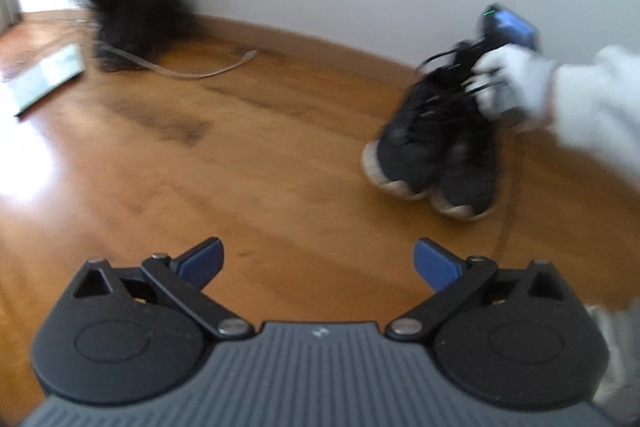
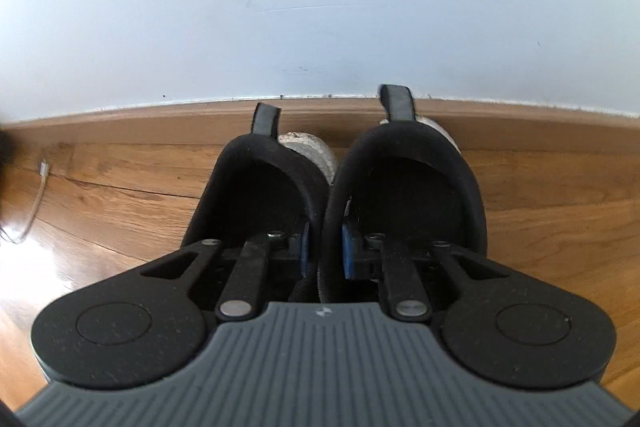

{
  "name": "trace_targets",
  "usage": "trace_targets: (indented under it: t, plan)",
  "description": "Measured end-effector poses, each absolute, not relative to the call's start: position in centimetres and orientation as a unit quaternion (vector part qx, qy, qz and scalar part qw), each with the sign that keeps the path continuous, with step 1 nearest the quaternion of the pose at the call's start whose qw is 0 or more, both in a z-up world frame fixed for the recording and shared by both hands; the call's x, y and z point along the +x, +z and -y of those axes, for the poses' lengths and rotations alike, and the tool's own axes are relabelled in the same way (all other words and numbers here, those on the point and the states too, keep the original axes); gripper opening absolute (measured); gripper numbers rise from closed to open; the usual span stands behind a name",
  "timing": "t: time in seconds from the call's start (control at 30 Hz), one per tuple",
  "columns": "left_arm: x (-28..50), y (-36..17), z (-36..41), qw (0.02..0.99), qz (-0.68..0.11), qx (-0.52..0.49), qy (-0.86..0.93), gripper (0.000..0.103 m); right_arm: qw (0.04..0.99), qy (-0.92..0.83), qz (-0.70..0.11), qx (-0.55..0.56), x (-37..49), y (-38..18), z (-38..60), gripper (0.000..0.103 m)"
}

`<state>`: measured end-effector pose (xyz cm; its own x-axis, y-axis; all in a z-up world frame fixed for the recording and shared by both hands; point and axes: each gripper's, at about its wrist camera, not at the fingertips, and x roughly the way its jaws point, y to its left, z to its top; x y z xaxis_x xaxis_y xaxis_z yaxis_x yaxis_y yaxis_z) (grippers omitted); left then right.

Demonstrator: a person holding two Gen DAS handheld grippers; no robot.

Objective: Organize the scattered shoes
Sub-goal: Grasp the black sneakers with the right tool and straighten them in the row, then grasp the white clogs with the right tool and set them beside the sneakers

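— Where are the black knit sneakers with pale rubber soles (image 2: 340, 195)?

— Side by side on the wooden plank floor (image 1: 200, 167), heels toward the white wall (image 2: 320, 7). The right gripper (image 2: 325, 251) pinches their two inner collars together between its blue pads.

— And the left gripper (image 1: 319, 259)?

— Its tongs stand wide apart, holding nothing, over bare floor; the pair lies ahead and to its right, where a white-gloved hand (image 1: 516, 83) grips the other tool.
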<state>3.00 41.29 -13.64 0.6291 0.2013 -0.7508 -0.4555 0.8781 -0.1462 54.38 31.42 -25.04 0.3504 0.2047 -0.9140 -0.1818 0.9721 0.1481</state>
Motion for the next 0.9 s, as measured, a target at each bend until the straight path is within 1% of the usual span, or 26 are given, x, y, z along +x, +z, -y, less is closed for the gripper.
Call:
trace_targets:
  t: [0.03, 0.07, 0.13, 0.17, 0.23, 0.27, 0.37, 0.43, 0.6, 0.67, 0.7, 0.77, 0.8, 0.87, 0.9]
  plan:
    - [3.1, -13.1, -41.2, 0.891, -0.379, -0.167, 0.185, 0.102, 0.822, 0.118, -0.556, 0.011, 53.9, -24.7, -31.3, 0.03]
    - [3.0, -12.9, -41.2, 0.893, -0.373, -0.168, 0.185, 0.102, 0.822, 0.131, -0.554, 0.024, 53.2, -23.6, -30.7, 0.033]
    - [2.8, -12.5, -41.0, 0.896, -0.367, -0.172, 0.18, 0.102, 0.815, 0.168, -0.552, 0.055, 51.5, -20.8, -29.0, 0.043]
    - [2.7, -12.5, -40.8, 0.897, -0.368, -0.172, 0.177, 0.102, 0.809, 0.192, -0.551, 0.069, 50.4, -19.2, -28.1, 0.046]
    - [2.7, -12.5, -40.2, 0.897, -0.372, -0.167, 0.172, 0.102, 0.79, 0.24, -0.557, 0.095, 47.1, -15.0, -24.7, 0.061]
    - [2.7, -12.3, -39.6, 0.897, -0.376, -0.163, 0.167, 0.102, 0.781, 0.256, -0.56, 0.103, 45.3, -13.2, -23.0, 0.062]
    - [3.2, -12.1, -38.8, 0.895, -0.384, -0.165, 0.153, 0.102, 0.768, 0.275, -0.568, 0.104, 41.2, -10.6, -20.0, 0.071]
    - [3.3, -11.9, -38.0, 0.895, -0.389, -0.172, 0.138, 0.102, 0.758, 0.265, -0.587, 0.105, 38.2, -10.4, -17.6, 0.078]
    - [3.4, -11.4, -36.2, 0.897, -0.391, -0.176, 0.108, 0.102, 0.716, 0.161, -0.671, 0.102, 32.0, -18.0, -10.5, 0.078]
    - [3.7, -11.5, -35.7, 0.897, -0.397, -0.17, 0.097, 0.102, 0.695, 0.117, -0.702, 0.1, 29.6, -21.2, -7.6, 0.076]
    - [3.8, -11.5, -35.4, 0.897, -0.399, -0.167, 0.091, 0.102, 0.684, 0.095, -0.717, 0.099, 28.4, -22.8, -6.2, 0.072]
    - [4.0, -11.7, -34.7, 0.895, -0.409, -0.16, 0.083, 0.102, 0.672, 0.083, -0.73, 0.096, 27.6, -25.0, -5.7, 0.07]
    - [4.0, -11.8, -34.9, 0.894, -0.412, -0.16, 0.081, 0.102, 0.666, 0.079, -0.736, 0.095, 27.3, -26.1, -5.6, 0.067]
    - [4.1, -12.1, -34.8, 0.889, -0.421, -0.162, 0.078, 0.102, 0.661, 0.073, -0.742, 0.084, 26.8, -27.3, -5.8, 0.067]
    - [4.1, -12.2, -34.9, 0.887, -0.423, -0.165, 0.079, 0.102, 0.663, 0.076, -0.74, 0.083, 26.4, -28.0, -6.0, 0.062]
